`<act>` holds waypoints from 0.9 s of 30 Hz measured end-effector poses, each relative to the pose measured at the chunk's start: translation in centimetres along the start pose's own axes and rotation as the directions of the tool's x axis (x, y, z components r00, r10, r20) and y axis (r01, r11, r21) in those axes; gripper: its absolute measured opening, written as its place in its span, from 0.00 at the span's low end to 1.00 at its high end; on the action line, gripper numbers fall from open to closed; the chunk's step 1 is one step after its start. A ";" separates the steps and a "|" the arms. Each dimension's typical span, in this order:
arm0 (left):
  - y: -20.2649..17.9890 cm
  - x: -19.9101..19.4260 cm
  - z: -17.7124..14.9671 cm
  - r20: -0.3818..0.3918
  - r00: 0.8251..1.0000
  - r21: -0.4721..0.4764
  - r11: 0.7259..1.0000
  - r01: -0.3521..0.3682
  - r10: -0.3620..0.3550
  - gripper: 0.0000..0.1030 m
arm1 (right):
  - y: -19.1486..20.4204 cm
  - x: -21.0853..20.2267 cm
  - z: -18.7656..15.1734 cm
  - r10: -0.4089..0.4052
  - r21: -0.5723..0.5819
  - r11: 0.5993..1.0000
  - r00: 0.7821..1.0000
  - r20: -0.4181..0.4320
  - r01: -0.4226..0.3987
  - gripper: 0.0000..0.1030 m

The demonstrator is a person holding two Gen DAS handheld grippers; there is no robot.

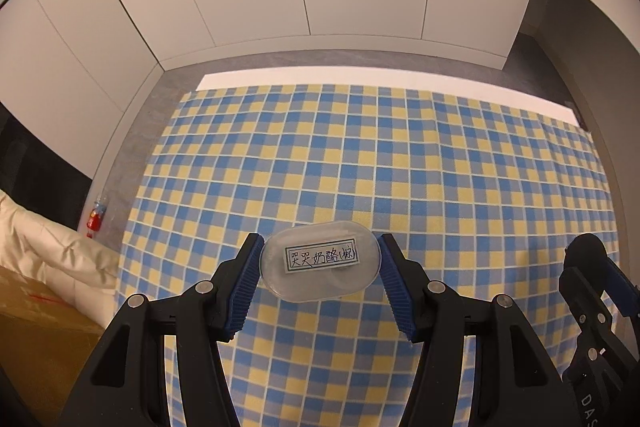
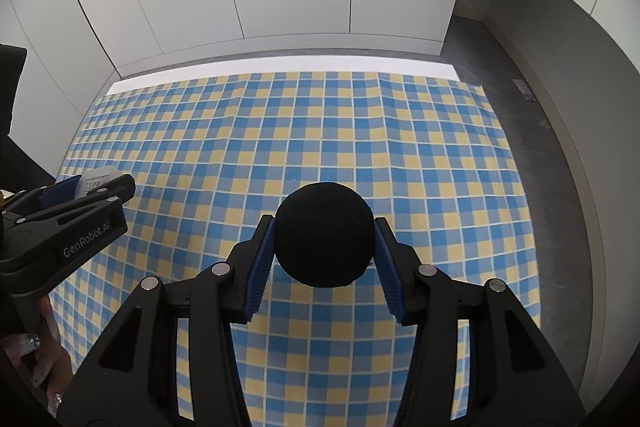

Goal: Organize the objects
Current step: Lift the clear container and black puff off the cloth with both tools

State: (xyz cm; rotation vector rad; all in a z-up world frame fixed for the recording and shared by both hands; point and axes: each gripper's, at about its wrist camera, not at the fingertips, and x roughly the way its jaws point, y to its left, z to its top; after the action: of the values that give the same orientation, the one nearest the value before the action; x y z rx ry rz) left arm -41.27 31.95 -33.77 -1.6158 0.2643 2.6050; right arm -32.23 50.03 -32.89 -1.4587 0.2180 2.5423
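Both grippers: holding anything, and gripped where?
Left gripper: clear oval plastic case, clamped at its narrow ends. Right gripper: black round ball, across its sides.

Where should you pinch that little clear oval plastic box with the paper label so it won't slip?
Pinch the clear oval plastic box at its two narrow rounded ends, coming from above. The left gripper holds it so now: the blue ribbed pads press each end, leaving the white paper label showing.
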 end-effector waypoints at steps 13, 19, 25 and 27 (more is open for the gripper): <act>0.6 -7.9 1.9 0.079 0.997 -0.016 1.000 0.012 -0.011 0.56 | 1.3 -6.8 2.3 -0.002 -0.019 1.000 0.998 0.070 0.003 0.49; 0.6 -11.5 2.7 0.116 0.993 -0.017 1.000 0.021 -0.019 0.56 | 1.6 -9.4 3.6 0.004 -0.023 1.000 0.995 0.103 -0.002 0.49; 1.3 -14.6 3.6 0.138 0.990 -0.031 0.999 0.029 -0.024 0.56 | 2.1 -12.4 4.8 -0.003 -0.038 0.999 0.992 0.126 0.008 0.49; 1.5 -15.6 3.7 0.145 0.989 -0.033 0.999 0.026 -0.021 0.56 | 2.0 -13.3 5.2 -0.001 -0.036 0.999 0.992 0.129 0.006 0.49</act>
State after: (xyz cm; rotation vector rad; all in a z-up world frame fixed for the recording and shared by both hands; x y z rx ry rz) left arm -37.75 31.65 -18.03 -1.4209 0.1916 2.7064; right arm -30.54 47.94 -18.72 -1.2990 0.1499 2.6386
